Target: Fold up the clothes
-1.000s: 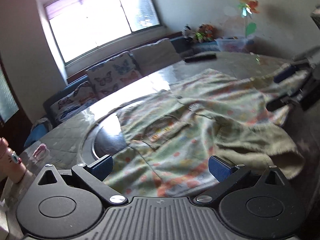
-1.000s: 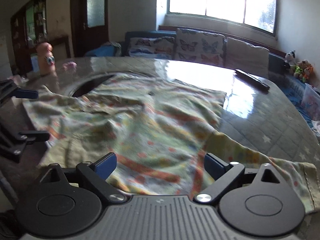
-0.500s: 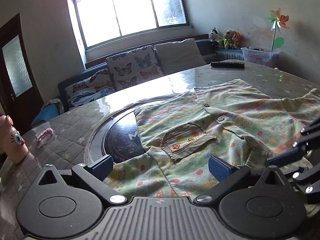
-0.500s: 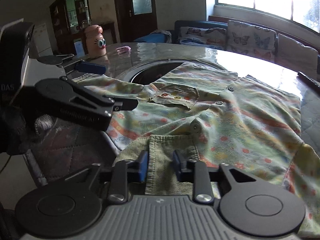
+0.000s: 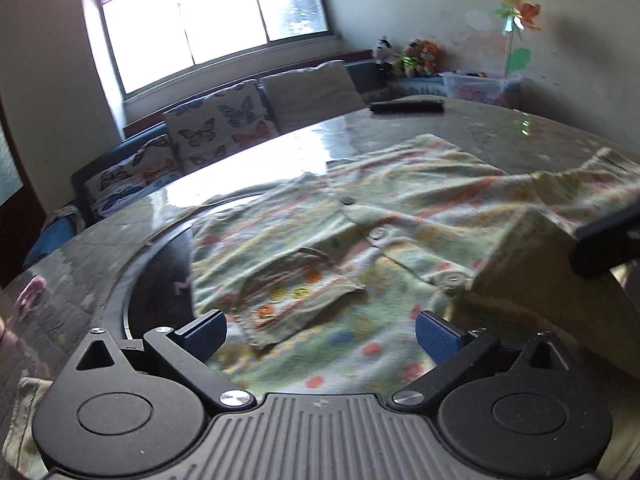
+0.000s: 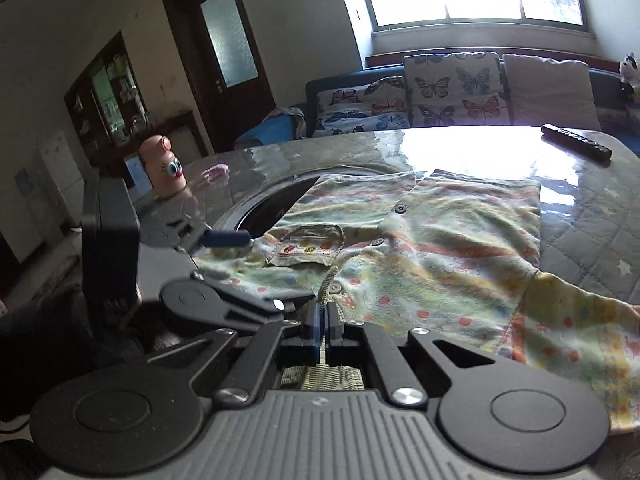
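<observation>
The shirt [image 6: 432, 248] lies spread out on the table [image 6: 592, 216], front side up. You can see its buttons and its little pocket [image 6: 306, 250]. Part of it covers the dark round plate [image 6: 260, 208] set in the table top. The body is flat, with some wrinkles. One sleeve [image 6: 576, 328] sticks out to the side, not tucked in.

So you are near the start, I think. No neat fold shows yet. Only the near edge is lifted a bit.

Your right gripper [image 6: 322, 326] is closed tight on the collar [image 5: 524, 256], the green ribbed part at the near edge. The cloth is pinched between the two blue pads, and from the left camera you can see the collar pulled up off the table like a small tent.

Your left gripper [image 5: 320, 330] is wide open and has nothing in it. It hovers low over the shirt, close to the pocket and the near edge. In the right camera it shows up just beside the right one.

What is left, as I see it: grab the other side with the open gripper, fold in the sleeves, then fold the body over. That is most of the job.

Farther off on the table are a remote [image 6: 576, 142], a pink bottle with eyes [image 6: 164, 168] and a small pink thing [image 6: 216, 172]. They are well apart from the shirt. Behind the table is a sofa [image 6: 440, 96] with butterfly cushions.
</observation>
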The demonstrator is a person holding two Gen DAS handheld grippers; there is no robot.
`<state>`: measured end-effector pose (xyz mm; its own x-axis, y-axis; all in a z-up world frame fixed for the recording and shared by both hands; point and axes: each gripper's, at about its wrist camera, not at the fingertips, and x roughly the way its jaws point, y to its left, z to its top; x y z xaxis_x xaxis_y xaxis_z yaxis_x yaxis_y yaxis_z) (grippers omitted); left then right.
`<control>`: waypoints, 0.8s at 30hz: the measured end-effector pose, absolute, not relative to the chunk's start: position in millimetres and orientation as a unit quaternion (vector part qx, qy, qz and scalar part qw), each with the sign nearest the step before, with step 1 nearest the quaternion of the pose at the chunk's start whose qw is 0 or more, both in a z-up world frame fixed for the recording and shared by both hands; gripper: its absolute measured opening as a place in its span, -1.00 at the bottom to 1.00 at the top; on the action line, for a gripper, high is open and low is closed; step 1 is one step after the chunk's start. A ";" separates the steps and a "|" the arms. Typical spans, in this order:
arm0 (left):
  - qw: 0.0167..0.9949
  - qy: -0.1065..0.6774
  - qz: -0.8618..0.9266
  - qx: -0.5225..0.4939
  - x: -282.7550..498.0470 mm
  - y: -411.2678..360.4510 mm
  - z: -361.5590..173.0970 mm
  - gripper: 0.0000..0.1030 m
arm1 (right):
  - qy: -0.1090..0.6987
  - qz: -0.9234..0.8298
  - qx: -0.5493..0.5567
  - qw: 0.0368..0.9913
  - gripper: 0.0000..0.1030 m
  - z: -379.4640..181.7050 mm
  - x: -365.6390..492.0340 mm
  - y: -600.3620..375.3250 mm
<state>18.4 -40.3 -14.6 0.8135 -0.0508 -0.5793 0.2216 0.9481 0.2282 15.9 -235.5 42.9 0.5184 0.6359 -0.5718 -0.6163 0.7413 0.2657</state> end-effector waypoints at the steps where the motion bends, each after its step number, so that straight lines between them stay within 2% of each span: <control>1: 0.941 0.293 -0.078 0.149 15.4 -43.2 -15.4 0.98 | 0.334 0.360 0.015 0.871 -0.97 42.9 16.7 -234.7; 9: 0.937 0.289 -0.120 0.155 -8.0 -39.8 -13.2 1.00 | 0.337 0.383 0.011 0.860 -0.97 41.6 18.1 -221.1; 19: 0.941 0.270 -0.135 0.152 -34.4 -25.1 1.7 1.00 | 0.332 0.394 0.031 0.856 -0.81 41.9 27.9 -213.4; 24: 0.949 0.255 -0.119 0.145 -42.3 -9.0 17.2 1.00 | 0.359 0.376 -0.035 0.854 -0.80 14.1 31.2 -196.6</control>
